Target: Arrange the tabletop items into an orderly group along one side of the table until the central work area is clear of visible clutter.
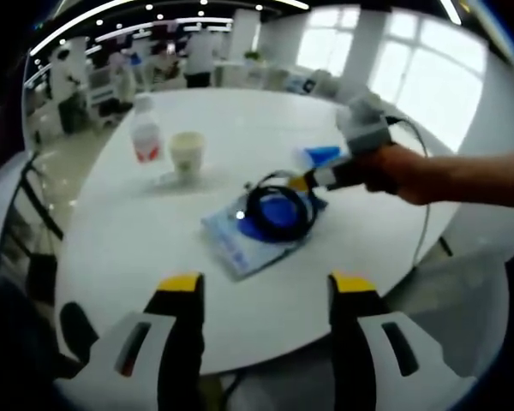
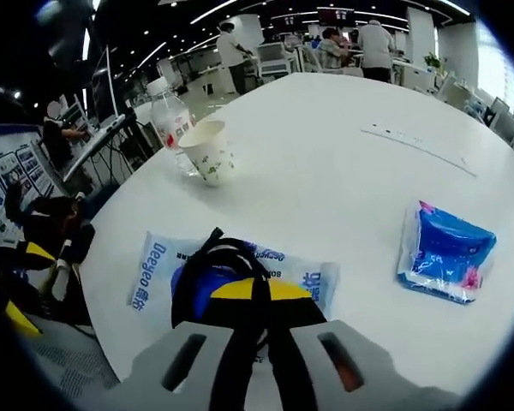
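Over the white table (image 1: 154, 248), the right gripper (image 2: 255, 295) reaches in level, clenched on a black cable (image 1: 278, 210), while the left gripper (image 1: 265, 287) hangs released.

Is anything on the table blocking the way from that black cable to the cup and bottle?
Nothing visible does. Bare white table lies between the black cable, held in the right gripper, and the paper cup beside the water bottle.

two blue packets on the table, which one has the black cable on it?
The larger flat blue-and-white packet, right at the right gripper, carries the coiled black cable. The smaller blue packet lies bare.
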A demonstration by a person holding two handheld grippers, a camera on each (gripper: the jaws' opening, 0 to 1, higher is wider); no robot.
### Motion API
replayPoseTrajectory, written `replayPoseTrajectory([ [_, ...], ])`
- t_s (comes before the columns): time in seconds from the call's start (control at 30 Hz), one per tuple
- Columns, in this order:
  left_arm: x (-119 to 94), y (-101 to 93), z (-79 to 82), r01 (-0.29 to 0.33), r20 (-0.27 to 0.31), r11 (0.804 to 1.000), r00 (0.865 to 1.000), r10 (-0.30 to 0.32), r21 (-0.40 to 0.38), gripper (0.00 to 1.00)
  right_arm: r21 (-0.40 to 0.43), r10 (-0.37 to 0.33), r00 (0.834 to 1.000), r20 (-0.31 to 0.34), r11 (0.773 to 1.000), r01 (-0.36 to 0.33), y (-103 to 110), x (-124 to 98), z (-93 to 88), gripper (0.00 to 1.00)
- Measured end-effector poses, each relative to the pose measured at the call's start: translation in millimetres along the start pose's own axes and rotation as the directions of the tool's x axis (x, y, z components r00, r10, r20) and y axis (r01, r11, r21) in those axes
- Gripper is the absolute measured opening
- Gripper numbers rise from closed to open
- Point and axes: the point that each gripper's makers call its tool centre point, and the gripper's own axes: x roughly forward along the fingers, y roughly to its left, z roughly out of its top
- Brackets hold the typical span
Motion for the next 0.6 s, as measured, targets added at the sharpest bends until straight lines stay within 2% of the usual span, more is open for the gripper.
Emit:
replayPoseTrajectory([
  [0.37,0,0.1,0.1,0.002,0.001,1.0,1.0,-0.002,-0.002,0.54,-0.066,0.013,0.997,0.073,0.998,-0.008,14,-26,18.1,0.02],
  [0.6,0,-0.3,0.4,0.003,0.004,1.0,1.0,-0.003,-0.001,0.54,-0.054,-0.017,0.991,0.135,0.998,0.024,6,-45,29.2,0.02],
])
